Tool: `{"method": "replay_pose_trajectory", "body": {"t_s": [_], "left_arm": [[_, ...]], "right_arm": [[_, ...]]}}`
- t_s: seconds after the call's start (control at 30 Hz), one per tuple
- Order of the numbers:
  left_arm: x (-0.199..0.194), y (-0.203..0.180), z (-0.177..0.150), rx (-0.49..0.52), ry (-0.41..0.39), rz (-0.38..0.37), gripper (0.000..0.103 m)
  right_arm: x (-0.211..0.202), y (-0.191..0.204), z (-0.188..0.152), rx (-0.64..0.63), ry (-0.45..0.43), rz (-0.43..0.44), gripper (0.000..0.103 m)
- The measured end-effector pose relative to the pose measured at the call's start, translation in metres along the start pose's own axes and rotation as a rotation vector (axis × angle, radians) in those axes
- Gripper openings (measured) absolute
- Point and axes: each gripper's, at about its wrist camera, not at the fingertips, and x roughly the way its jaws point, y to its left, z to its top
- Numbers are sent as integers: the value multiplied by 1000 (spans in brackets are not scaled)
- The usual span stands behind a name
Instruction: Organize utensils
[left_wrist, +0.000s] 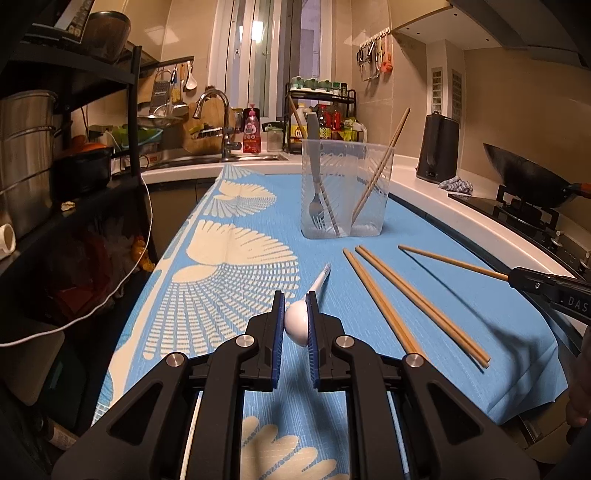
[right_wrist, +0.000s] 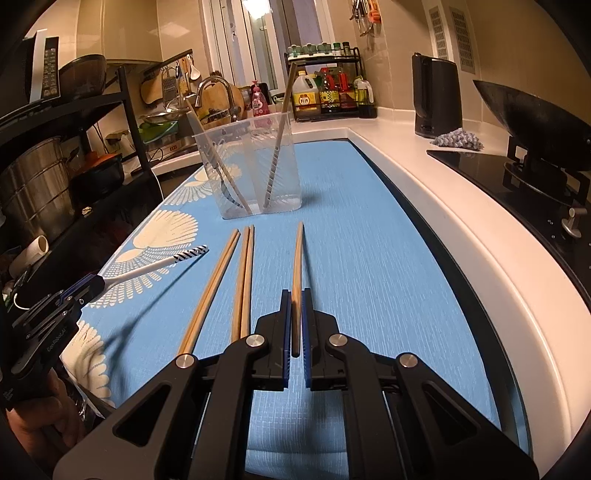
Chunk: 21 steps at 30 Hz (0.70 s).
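Observation:
My left gripper (left_wrist: 295, 299) is shut on the bowl of a white spoon (left_wrist: 297, 323) whose striped handle points away over the blue mat; it also shows in the right wrist view (right_wrist: 155, 267). My right gripper (right_wrist: 296, 295) is shut on a wooden chopstick (right_wrist: 297, 258), also seen in the left wrist view (left_wrist: 450, 261). Several more chopsticks (left_wrist: 410, 302) lie on the mat between the grippers. A clear plastic holder (left_wrist: 345, 188) stands further back, holding a fork (left_wrist: 314, 192) and chopsticks.
The blue patterned mat (left_wrist: 236, 280) covers the counter. A sink and faucet (left_wrist: 218, 122) are at the back left, a black shelf rack (left_wrist: 74, 147) on the left. A black kettle (left_wrist: 439, 147), a cloth, and a wok (right_wrist: 535, 125) on the stove stand on the right.

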Motion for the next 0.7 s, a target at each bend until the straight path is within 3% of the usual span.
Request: {"method": "replay_pose_trajectory", "body": {"t_s": [0.7], "left_arm": [[-6,-2,62,25,-101,-22,12]], "right_arm": [[-28,13,64,-46,-139,31,5]]}}
